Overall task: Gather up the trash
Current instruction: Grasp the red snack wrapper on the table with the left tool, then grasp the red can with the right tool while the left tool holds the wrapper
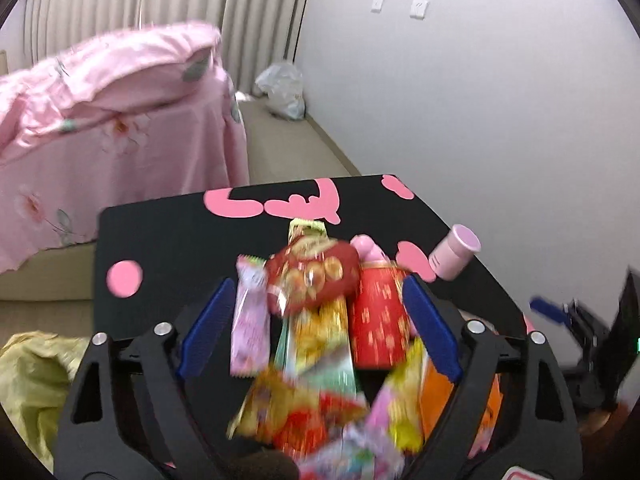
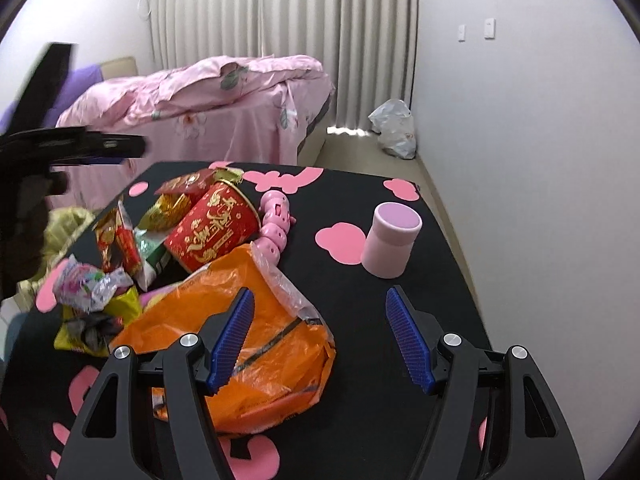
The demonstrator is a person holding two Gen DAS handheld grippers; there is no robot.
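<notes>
Two wide-spread hand-held grippers, left [image 1: 318, 328] and right [image 2: 320, 338], ribbed blue pads above crinkly foil wrappers [image 1: 316, 344].

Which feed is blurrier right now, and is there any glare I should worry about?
Left wrist view: motion blur smears the snack wrappers between the open left gripper; the red tub is soft too. Right wrist view: sharp on the orange bag and pink cup, with the right gripper open; only a bright sunlit patch under the curtain. Both show fisheye bending at the edges.
</notes>
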